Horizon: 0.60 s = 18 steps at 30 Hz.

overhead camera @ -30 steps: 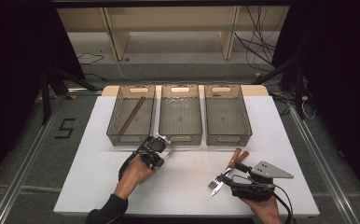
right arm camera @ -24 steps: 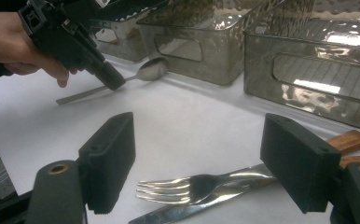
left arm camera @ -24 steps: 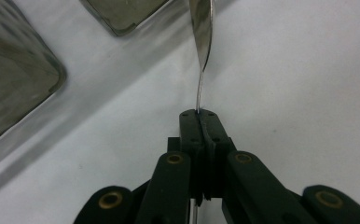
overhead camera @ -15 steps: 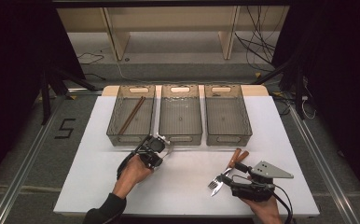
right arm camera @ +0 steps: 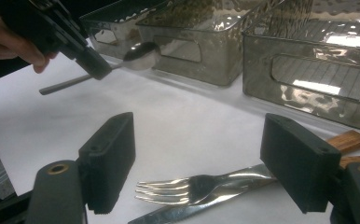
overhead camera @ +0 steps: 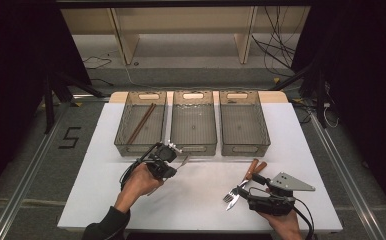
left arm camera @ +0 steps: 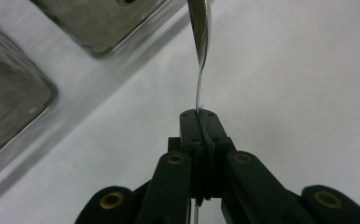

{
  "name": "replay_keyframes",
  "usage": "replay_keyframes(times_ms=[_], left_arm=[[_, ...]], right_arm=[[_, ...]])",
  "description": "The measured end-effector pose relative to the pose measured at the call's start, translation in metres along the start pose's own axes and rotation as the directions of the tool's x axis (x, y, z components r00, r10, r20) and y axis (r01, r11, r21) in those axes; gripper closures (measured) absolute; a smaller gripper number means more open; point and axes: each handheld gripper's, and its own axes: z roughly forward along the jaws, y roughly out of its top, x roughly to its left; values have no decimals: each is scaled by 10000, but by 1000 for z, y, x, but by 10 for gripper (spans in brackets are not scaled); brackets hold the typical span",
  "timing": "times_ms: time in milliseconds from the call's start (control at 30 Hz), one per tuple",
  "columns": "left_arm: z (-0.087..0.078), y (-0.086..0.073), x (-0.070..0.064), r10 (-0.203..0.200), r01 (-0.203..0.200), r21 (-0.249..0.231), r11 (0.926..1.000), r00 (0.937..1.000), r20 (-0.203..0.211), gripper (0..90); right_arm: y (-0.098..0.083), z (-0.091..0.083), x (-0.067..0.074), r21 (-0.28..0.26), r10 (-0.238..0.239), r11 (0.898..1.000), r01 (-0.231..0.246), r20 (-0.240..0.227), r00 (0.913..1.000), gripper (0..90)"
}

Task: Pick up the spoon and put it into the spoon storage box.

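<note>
My left gripper [overhead camera: 175, 166] is shut on the handle of a metal spoon [overhead camera: 183, 162] and holds it just above the white table, in front of the bins. In the left gripper view the jaws [left arm camera: 200, 119] pinch the thin handle edge-on, and the spoon [left arm camera: 200, 37] points away toward the bins. The right gripper view shows the spoon's bowl [right arm camera: 141, 54] near the middle bin's front wall. My right gripper [right arm camera: 200, 156] stands open low over a fork [right arm camera: 187, 188] and a knife [right arm camera: 169, 213], both with wooden handles [overhead camera: 255, 167], at the front right.
Three clear bins stand side by side at the back of the table. The left bin [overhead camera: 122, 135] holds brown chopsticks [overhead camera: 141, 123]. The middle bin [overhead camera: 194, 148] and the right bin [overhead camera: 245, 149] look bare. The table's front edge [overhead camera: 191, 229] lies close to both hands.
My left gripper has risen a little with the spoon in it. The right gripper has stayed where it was.
</note>
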Motion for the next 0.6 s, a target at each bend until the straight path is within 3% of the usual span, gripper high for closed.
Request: replay_keyframes(times_ms=[133,300,367,600], left_arm=[[-14,4,-5,189,-179,-305,9994,9993,325,895],[-28,14,-7,300,-269,-728,9970,9986,428,895],[-33,20,-5,372,-330,-858,9958,9982,471,895],[-41,46,8,99,5,-1456,9893,9975,706,894]], right_arm=[[0,0,0,-28,-1,10000,1,10,10000,271],[0,0,0,-20,17,10000,-17,7,10000,271],[0,0,0,-25,11,10000,-11,6,10000,271],[0,-1,0,-55,10,10000,-10,-7,10000,270]])
